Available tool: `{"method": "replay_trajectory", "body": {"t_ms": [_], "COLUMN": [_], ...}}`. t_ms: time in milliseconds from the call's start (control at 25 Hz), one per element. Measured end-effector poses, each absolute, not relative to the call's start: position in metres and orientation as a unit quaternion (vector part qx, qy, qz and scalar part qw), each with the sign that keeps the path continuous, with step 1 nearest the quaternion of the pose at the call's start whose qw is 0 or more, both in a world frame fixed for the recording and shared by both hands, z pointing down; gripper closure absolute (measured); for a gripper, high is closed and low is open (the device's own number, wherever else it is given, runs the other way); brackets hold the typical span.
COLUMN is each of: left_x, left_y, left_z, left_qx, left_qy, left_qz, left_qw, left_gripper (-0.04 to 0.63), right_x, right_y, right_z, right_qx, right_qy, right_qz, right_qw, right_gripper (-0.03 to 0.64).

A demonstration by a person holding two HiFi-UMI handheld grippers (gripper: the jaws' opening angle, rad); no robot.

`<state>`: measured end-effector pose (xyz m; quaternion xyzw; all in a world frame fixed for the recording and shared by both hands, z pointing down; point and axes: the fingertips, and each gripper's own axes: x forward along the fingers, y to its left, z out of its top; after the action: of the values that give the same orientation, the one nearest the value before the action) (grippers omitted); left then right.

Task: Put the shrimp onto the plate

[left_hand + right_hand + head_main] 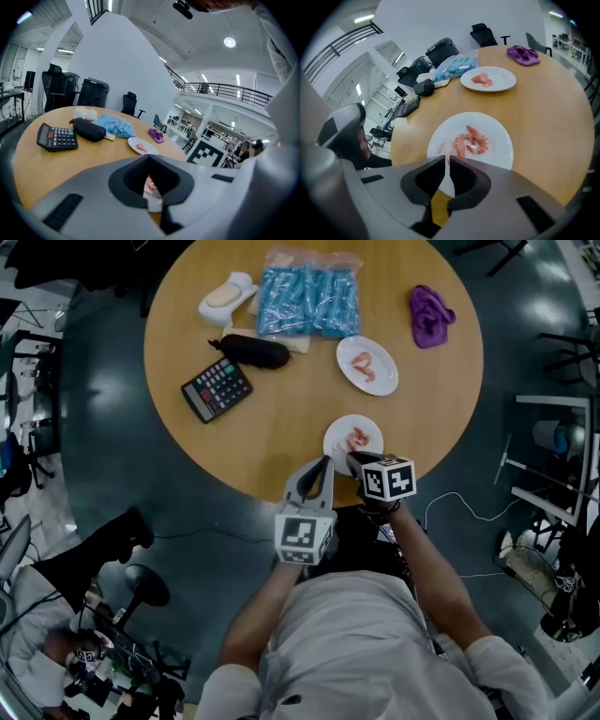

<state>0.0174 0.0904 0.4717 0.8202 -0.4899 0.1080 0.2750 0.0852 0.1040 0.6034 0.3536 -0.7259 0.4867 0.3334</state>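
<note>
Curled pink shrimp [472,142] lie together on the near white plate [499,129].

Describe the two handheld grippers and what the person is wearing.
Both the left gripper and right gripper are smooth grey shells with black-lined jaws, each carrying a white cube printed with black square markers. The right one's jaws are opening, nothing between them. The person wears a light short-sleeved shirt.
</note>
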Motion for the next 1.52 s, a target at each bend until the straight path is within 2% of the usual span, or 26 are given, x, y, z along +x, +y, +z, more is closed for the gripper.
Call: {"method": "replay_trajectory", "body": {"t_ms": [200, 440, 680, 960, 1040, 1120, 1520], "left_x": [0.019, 0.025, 0.028, 0.028, 0.027, 0.025, 0.020], "left_y": [0.084, 0.072, 0.063, 0.053, 0.049, 0.046, 0.038], "left_z": [0.469, 0.473, 0.472, 0.478, 0.480, 0.484, 0.484], "left_qx": [0.822, 0.824, 0.828, 0.827, 0.826, 0.823, 0.819], "left_qy": [-0.489, -0.485, -0.478, -0.475, -0.477, -0.479, -0.486], "left_qz": [0.107, 0.110, 0.115, 0.120, 0.120, 0.121, 0.118], "left_qw": [0.273, 0.273, 0.270, 0.277, 0.276, 0.279, 0.282], "left_gripper": [0.588, 0.588, 0.588, 0.588, 0.588, 0.589, 0.588], "right_x": [0.097, 0.127, 0.139, 0.140, 0.144, 0.146, 0.136], "right_y": [0.085, 0.014, -0.059, -0.090, -0.091, -0.091, -0.103], "right_z": [0.573, 0.557, 0.564, 0.588, 0.594, 0.598, 0.607], "right_qx": [0.369, 0.406, 0.382, 0.355, 0.359, 0.361, 0.348], "right_qy": [-0.749, -0.777, -0.791, -0.777, -0.769, -0.765, -0.769], "right_qz": [0.435, 0.310, 0.254, 0.271, 0.277, 0.279, 0.290], "right_qw": [0.336, 0.368, 0.404, 0.444, 0.451, 0.455, 0.451], "right_gripper": [0.585, 0.588, 0.598, 0.585, 0.520, 0.496, 0.494]}}
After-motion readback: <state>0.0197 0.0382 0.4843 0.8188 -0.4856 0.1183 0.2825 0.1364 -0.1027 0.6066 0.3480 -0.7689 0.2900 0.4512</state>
